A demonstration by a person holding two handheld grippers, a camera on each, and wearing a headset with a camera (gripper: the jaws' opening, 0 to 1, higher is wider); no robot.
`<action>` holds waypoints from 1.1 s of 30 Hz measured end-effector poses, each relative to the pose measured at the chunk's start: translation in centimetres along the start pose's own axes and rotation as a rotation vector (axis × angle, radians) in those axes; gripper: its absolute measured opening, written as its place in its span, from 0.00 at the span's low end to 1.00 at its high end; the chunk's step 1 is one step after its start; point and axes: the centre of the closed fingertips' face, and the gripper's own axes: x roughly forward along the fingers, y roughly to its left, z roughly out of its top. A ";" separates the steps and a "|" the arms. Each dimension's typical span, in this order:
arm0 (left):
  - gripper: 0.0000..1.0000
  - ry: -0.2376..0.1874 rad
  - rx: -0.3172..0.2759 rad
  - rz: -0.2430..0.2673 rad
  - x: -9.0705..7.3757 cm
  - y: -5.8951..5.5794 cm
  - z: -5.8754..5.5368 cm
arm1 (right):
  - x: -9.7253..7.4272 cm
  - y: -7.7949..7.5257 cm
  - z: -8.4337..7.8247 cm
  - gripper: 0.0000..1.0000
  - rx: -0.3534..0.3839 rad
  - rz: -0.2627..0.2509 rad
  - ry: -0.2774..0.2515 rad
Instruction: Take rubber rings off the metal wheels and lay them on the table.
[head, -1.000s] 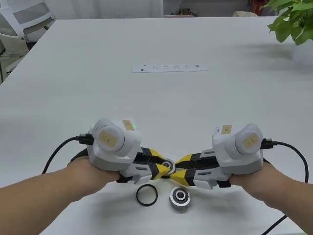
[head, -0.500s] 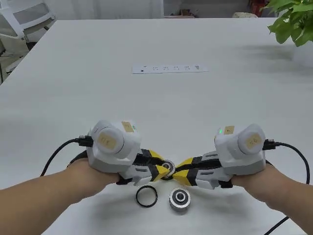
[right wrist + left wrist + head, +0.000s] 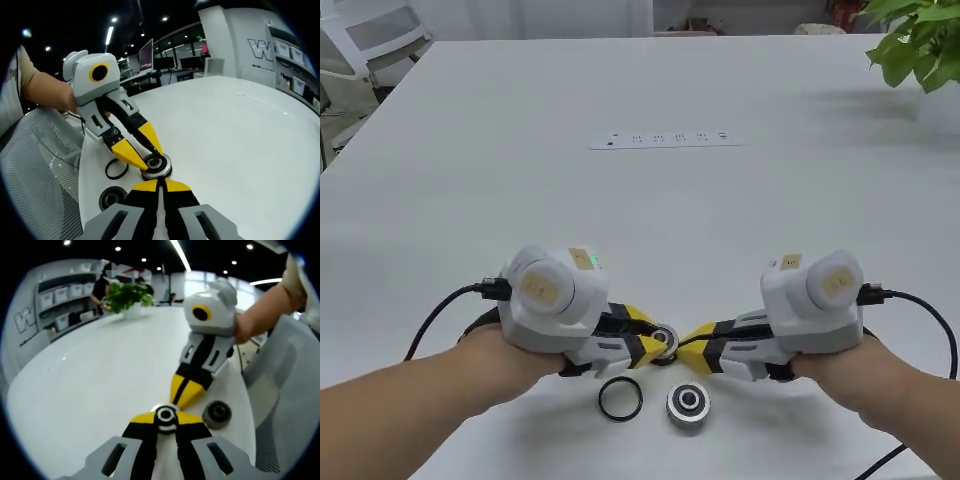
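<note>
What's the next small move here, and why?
Probably draw the right gripper back to peel rubber off the held wheel: its shut fingers meet that wheel's rim, the left gripper clamps it, and a loose ring and bare wheel lie on the table.

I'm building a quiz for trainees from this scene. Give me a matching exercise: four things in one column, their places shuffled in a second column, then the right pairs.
Things
1. loose rubber ring
2. loose wheel
3. gripped wheel
4. power strip

Places (head view)
A. between the tips of the left hand-held gripper and the right hand-held gripper
B. far across the table
C. near pair on the table, left one
D. near pair on the table, right one

Pairs: 1-C, 2-D, 3-A, 4-B
</note>
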 end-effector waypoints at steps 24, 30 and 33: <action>0.14 0.006 0.004 0.007 0.1 0.0 0.0 | -0.5 -0.1 0.2 0.00 0.038 -0.012 -0.008; 0.14 0.006 0.006 0.005 0.1 0.0 0.0 | -0.6 0.0 0.2 0.00 0.047 -0.009 -0.009; 0.14 0.006 0.007 0.004 0.1 0.0 0.0 | -0.7 0.0 0.3 0.00 0.047 -0.008 -0.007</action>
